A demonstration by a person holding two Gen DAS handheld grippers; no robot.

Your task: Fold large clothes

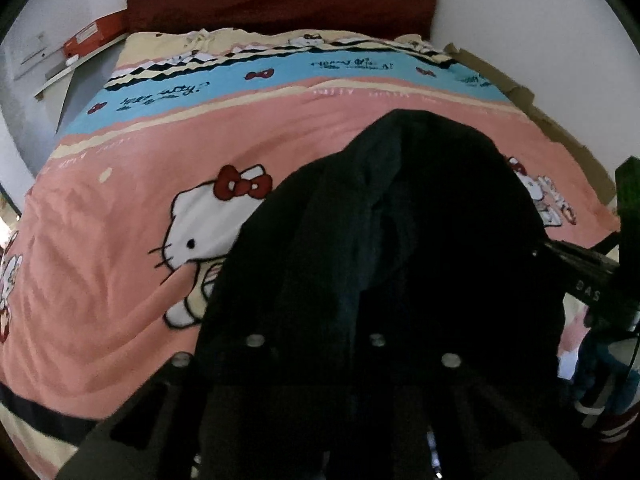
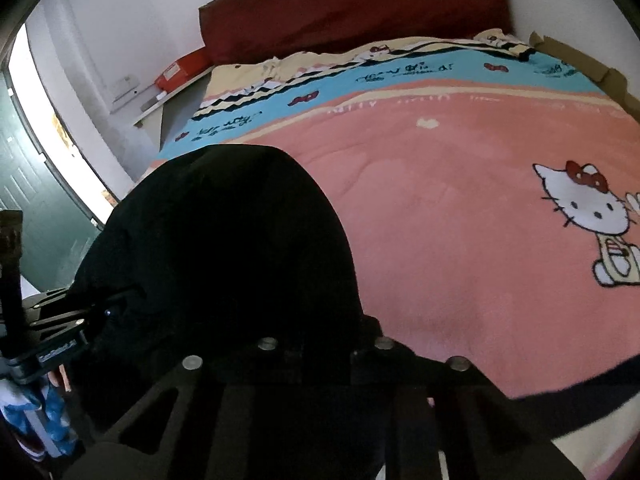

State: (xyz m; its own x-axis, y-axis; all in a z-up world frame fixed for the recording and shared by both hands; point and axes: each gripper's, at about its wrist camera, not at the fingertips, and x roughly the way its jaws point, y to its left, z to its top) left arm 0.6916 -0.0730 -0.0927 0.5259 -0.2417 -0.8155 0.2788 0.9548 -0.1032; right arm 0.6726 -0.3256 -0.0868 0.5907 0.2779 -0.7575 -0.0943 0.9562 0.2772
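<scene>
Both the left gripper [image 1: 316, 350] and right gripper [image 2: 326, 350] are clamped on the near edge of the black coat [image 1: 400, 240], which lies lengthwise away from them across the bed [image 1: 120, 280].

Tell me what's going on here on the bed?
A person with a gripper in each hand is starting to fold a large black garment spread on a pink cartoon-cat bedspread. Each gripper sits at the garment's near edge, and the dark cloth covers the fingers in both wrist views. The left gripper and right gripper are both shut, apparently on the cloth. The garment looks bunched, not yet folded.
</scene>
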